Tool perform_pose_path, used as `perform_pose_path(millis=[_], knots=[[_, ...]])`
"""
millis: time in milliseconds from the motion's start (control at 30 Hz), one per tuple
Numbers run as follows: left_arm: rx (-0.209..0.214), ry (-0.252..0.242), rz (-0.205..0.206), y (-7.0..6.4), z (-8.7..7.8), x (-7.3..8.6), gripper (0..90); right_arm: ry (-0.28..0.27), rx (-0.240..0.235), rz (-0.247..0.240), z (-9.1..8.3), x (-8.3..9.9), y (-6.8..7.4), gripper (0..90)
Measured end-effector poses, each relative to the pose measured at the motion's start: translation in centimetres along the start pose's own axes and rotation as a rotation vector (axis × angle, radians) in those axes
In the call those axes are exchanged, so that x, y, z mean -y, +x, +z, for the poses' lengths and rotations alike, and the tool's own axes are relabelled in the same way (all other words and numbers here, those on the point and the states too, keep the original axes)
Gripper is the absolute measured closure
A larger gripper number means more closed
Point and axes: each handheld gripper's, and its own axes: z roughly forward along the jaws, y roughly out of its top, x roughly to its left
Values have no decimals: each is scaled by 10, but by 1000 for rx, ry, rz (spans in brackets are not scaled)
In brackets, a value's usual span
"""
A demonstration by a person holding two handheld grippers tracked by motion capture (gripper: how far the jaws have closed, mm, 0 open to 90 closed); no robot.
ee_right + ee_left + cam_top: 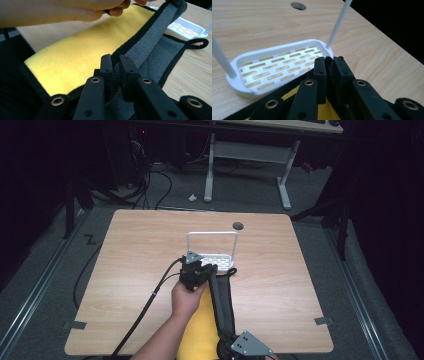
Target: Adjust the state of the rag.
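A cloth, yellow (87, 47) on one face and grey (160, 50) on the other with a black border, is stretched taut between my two grippers. In the high view the cloth (220, 302) runs from the table's middle to its front edge. My left gripper (210, 268) is shut on the cloth's far end, right beside a white slotted tray (220, 261); its jaws (329, 62) pinch the black border. At the front edge, my right gripper (227, 341) is shut on the near end, jaws (115, 65) clamped on the grey fold.
The white tray (279, 67) has a tall wire handle (212, 234) arching over it. A cable hole (238, 226) sits behind it near the far edge. A black hanging loop (200, 43) of the cloth lies on the wood. Bare wood (140, 260) lies left and right.
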Motion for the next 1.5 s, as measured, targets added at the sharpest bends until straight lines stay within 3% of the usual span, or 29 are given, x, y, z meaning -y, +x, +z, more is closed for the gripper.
perform_pose_path(millis=[300, 367, 467, 567, 667, 800, 967, 1167, 1400, 1500], knots=[[52, 46, -38, -10, 28, 10, 782, 11, 35, 15, 4, 4, -6, 742], [88, 43, -54, -12, 30, 10, 714, -5, 55, 17, 3, 4, -7, 638], [115, 28, -42, -15, 29, 10, 610, -21, 73, 32, 1, 3, -11, 616], [108, 32, 0, -15, 22, 11, 556, -18, 79, 35, 3, 4, -13, 616], [92, 34, 12, -9, 12, 15, 546, -4, 73, 34, 7, 6, -14, 616], [71, 32, 9, 5, -7, 23, 545, 12, 69, 28, 11, 6, -15, 616], [23, 54, 33, 25, -35, 38, 541, 31, 69, 30, 16, 8, -16, 615], [-3, 75, 6, 43, -63, 66, 537, 43, 73, 30, 21, 12, -18, 588], [-34, 95, 80, 40, -75, 88, 533, 51, 87, 96, 29, 12, -37, 628], [-35, 111, 122, 34, -74, 89, 587, 71, 93, 99, 38, 7, -51, 649]])
